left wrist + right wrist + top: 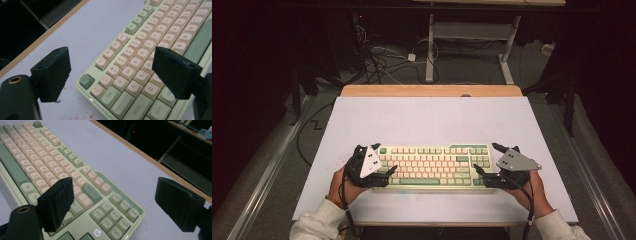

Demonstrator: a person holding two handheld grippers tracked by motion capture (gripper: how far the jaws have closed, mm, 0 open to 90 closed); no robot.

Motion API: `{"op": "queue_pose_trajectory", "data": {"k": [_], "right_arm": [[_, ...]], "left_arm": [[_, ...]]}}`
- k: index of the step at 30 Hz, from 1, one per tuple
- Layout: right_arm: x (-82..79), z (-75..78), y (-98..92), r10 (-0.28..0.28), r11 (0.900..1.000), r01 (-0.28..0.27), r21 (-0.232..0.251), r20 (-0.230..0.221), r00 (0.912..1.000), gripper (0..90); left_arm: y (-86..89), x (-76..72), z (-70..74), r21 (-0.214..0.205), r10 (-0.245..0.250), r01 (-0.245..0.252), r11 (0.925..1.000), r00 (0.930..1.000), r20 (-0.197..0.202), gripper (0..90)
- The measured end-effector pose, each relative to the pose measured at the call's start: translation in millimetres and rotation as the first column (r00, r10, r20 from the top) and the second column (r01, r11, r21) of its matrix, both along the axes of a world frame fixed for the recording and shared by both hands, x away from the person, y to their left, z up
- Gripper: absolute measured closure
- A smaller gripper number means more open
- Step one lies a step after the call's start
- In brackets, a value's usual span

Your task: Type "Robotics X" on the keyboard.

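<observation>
Both tools are gaping released, the left tool (381, 161) and right tool (486, 159) straddling the keyboard (434, 165) ends, seemingly bracketing it for lifting.

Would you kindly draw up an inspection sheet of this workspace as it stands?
Surface: pale lilac-white table mat on a wooden table, small reddish specks near the left gripper.
Job's things: green and cream keyboard, flat, near the front edge.
Clutter: nothing seen.
Grippers: left gripper open, jaws astride the keyboard's left end; right gripper open, astride its right end; neither is closed on it.
Cables: black gripper cable trailing from each hand; loose floor cables beyond the table.
Surroundings: white desk frame, dark room.
</observation>
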State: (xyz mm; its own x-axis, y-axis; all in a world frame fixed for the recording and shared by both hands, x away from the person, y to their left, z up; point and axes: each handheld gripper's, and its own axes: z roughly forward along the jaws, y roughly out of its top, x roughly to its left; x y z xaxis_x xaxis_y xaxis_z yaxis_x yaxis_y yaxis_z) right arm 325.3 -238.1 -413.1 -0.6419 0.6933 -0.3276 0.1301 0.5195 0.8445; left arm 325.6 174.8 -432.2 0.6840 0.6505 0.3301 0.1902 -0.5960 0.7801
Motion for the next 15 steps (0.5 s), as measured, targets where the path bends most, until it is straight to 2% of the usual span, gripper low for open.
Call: {"op": "queue_pose_trajectory", "data": {"k": [15], "right_arm": [[-7.4, -1.0, -11.5, -0.010, 0.9999, 0.010, -0.014, 0.007, 0.9999, 15.6]], "left_arm": [[8.1, -7.4, -3.6, 0.000, 0.006, -0.006, 1.0000, 1.0000, 0.006, 14.7]]}}
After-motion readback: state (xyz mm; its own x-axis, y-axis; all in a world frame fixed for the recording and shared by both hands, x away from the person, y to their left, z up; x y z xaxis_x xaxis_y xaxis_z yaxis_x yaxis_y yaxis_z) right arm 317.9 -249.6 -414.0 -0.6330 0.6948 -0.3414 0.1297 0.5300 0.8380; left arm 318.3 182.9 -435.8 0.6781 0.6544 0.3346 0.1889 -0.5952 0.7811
